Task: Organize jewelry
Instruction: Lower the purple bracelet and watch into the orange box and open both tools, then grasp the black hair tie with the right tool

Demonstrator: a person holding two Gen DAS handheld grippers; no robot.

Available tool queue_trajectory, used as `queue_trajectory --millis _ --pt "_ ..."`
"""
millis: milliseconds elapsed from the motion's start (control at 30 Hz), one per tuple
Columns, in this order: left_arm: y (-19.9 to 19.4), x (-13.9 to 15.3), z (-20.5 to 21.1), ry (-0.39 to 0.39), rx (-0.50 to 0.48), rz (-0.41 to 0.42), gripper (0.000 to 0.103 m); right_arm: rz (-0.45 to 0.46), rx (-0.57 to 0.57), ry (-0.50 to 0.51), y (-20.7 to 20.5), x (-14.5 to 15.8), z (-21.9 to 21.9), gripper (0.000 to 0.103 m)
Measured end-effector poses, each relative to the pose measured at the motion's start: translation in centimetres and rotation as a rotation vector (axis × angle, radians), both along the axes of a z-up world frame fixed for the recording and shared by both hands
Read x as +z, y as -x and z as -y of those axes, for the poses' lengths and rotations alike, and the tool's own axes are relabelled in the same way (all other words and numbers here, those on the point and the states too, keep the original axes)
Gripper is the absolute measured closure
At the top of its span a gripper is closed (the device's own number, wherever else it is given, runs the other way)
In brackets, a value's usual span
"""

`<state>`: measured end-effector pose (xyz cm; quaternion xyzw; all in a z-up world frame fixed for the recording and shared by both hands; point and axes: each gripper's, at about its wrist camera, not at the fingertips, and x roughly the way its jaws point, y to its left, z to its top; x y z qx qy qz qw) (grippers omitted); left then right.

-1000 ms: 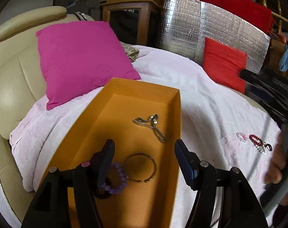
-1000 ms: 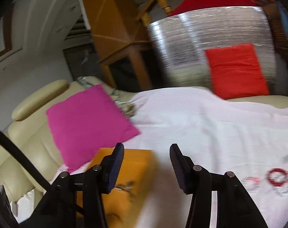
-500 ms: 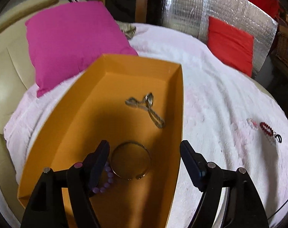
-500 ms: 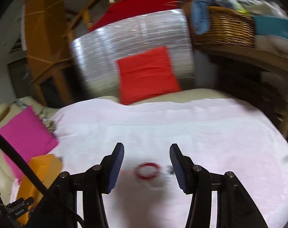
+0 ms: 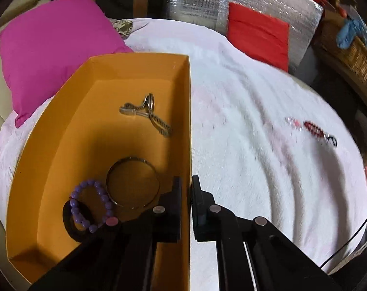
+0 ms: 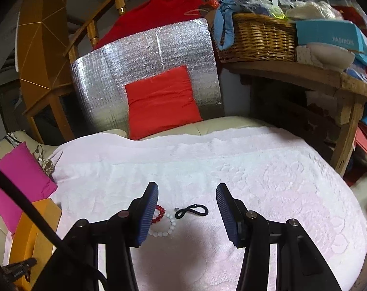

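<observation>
My left gripper (image 5: 186,189) pinches the orange box (image 5: 62,131) by its right wall. My right gripper (image 6: 187,208), spread, hovers over the red bracelet (image 6: 160,213), white bracelet (image 6: 164,229) and black cord (image 6: 191,210) on the near blanket (image 6: 256,174); light, floppy beads, so I'd pinch across one strand.

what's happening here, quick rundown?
A person with two handheld grippers is sorting jewelry into an orange box. The left gripper is shut on the box's right wall. Inside lie a purple bead bracelet, a metal bangle and a silver chain. The right gripper, open, hovers over the red bracelet, white bracelet and black cord on the blanket.
</observation>
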<state>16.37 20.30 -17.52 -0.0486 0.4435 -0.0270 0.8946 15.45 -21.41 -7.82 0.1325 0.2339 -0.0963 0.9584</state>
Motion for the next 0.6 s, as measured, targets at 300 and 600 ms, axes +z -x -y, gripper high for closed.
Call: queue_trajectory --millis 300,600 --pt "2.1 -1.0 -0.7 0.005 -0.077 -0.011 0.096 0.003 -0.051 -0.071 0.9 -0.9 3.7 0.049" --pt "4.6 -2.6 -2.0 0.016 -0.183 -0.043 0.096 -0.127 0.001 -0.264 -2.3 -5.5 9.1 0.049"
